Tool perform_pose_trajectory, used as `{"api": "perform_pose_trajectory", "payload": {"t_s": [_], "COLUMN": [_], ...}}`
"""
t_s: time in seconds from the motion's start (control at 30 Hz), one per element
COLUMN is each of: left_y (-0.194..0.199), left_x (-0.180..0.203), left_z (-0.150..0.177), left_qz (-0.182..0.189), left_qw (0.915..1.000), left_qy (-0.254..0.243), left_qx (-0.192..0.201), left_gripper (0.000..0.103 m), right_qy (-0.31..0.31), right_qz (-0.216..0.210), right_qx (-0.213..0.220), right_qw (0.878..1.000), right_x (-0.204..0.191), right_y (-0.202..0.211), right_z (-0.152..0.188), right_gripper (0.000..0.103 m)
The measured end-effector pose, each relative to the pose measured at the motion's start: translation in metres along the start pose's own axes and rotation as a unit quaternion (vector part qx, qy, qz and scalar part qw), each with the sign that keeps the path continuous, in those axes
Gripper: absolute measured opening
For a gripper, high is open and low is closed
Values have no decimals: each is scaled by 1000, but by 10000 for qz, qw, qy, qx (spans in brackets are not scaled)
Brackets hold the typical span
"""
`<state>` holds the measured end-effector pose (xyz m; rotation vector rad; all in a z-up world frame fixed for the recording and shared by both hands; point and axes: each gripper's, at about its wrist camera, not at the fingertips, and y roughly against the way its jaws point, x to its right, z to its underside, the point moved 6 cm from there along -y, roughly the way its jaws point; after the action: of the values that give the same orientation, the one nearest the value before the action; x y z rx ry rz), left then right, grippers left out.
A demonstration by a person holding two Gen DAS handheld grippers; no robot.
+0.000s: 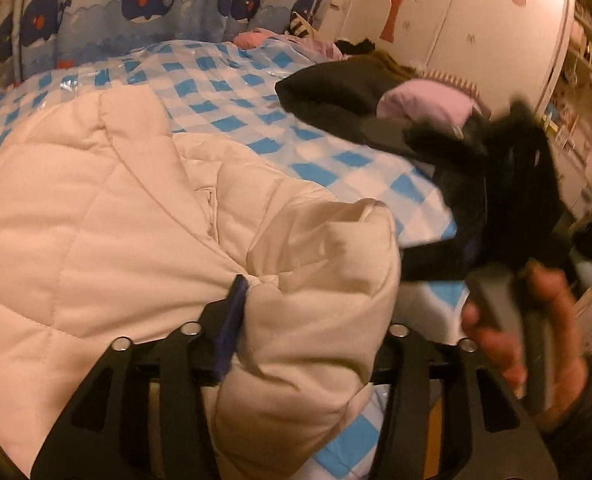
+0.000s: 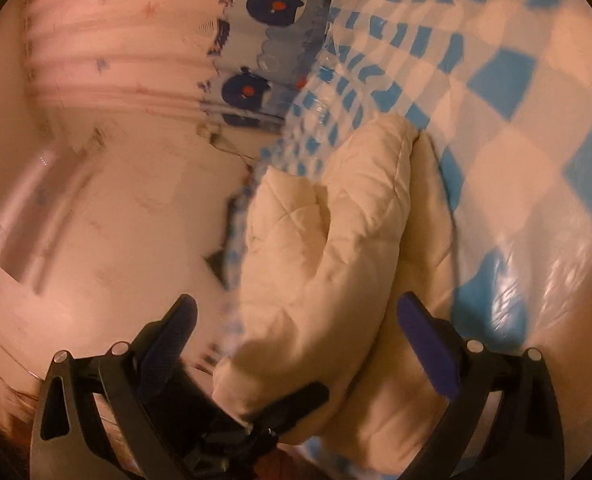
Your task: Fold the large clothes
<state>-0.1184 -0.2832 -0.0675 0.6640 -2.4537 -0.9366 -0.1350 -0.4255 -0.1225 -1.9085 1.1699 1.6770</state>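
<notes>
On the near edge of the bed (image 1: pixel 224 92), over its blue-and-white checked cover, lies a cream quilted jacket (image 1: pixel 96 208). The left gripper (image 1: pixel 307 320) has a bunched fold of the jacket between its fingers; whether the pads press it I cannot tell. The right gripper (image 2: pixel 296 320) stands wide apart, the jacket between its fingers untouched. A pile of dark clothes (image 1: pixel 335 92) sits toward the far side.

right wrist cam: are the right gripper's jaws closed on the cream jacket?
No. The right gripper stands wide open, its blue pads well apart, with the cream quilted jacket lying loose between them.
</notes>
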Motion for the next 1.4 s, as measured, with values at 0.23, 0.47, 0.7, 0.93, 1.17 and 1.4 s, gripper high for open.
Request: {"api": "perform_pose_trajectory", "payload": {"t_s": [0.23, 0.47, 0.7, 0.93, 1.17, 1.4], "left_y": [74, 173, 136, 72, 109, 101], "left_x": [13, -80, -153, -109, -121, -142], "left_z": [0, -12, -8, 6, -7, -24], "left_qz": [79, -527, -834, -808, -901, -972], "left_qw": [9995, 9876, 9729, 9893, 9843, 9828], "left_qy": [-278, 850, 1857, 1057, 1277, 1403], "left_qx": [91, 1211, 1094, 596, 819, 710], "left_gripper": [66, 81, 80, 83, 86, 86], "right_qy": [1556, 2725, 3199, 1785, 2198, 2721], "right_qz": [2802, 2987, 3774, 3489, 3743, 3674], "right_qx": [-462, 166, -655, -333, -172, -245], "right_qw": [9461, 9145, 8665, 9194, 9007, 8890], "right_x": [-7, -91, -97, 56, -12, -79], "right_y": [-30, -28, -103, -73, -50, -112], "right_z": [6, -8, -1, 22, -15, -56], "right_gripper": [96, 96, 96, 96, 96, 96]}}
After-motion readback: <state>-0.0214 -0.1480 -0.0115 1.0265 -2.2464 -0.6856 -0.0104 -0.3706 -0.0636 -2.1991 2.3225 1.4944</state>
